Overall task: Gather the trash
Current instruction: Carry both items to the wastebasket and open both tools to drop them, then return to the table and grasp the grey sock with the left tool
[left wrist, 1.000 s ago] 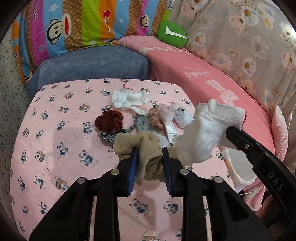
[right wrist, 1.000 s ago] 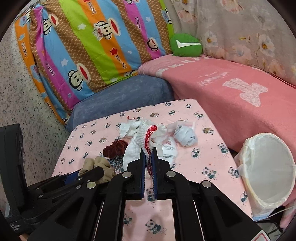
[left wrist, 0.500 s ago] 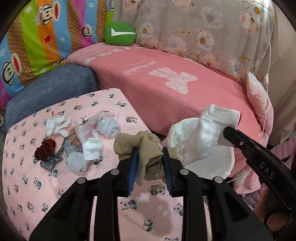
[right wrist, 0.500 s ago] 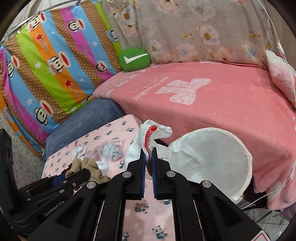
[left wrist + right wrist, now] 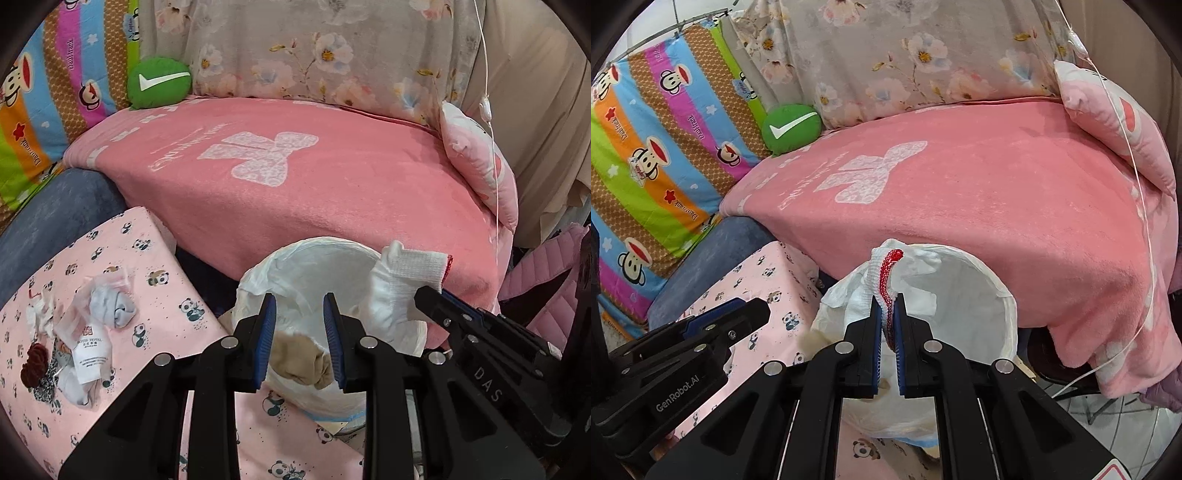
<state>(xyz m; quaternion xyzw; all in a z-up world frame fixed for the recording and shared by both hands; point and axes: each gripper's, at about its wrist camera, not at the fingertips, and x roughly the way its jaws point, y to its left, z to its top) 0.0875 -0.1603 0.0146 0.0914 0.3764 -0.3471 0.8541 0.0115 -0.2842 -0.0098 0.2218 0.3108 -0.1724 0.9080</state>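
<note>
My left gripper [image 5: 300, 306] hangs over the white bag-lined bin [image 5: 317, 258]. It is shut on a tan sock [image 5: 303, 363], which sits low between the blue pads. My right gripper [image 5: 887, 306] is shut on a white sock with a red-trimmed cuff [image 5: 884, 273], held above the bin's mouth [image 5: 979, 295]. From the left wrist view that white sock [image 5: 399, 291] hangs at the right gripper's tip [image 5: 428, 295], over the bin's right rim. The left gripper [image 5: 750, 314] shows at the left of the right wrist view.
More socks, a dark red scrunchie and plastic wrappers [image 5: 92, 325] lie on the panda-print surface [image 5: 147, 266] left of the bin. Behind it are a sofa under a pink blanket [image 5: 332, 184], a green cushion [image 5: 159, 81], a pink pillow [image 5: 476, 162] and a hanging white cable [image 5: 491, 147].
Both grippers swung right with their socks, from above the pile on the panda-print surface to over the bin. The tan sock now sits lower between the left pads.
</note>
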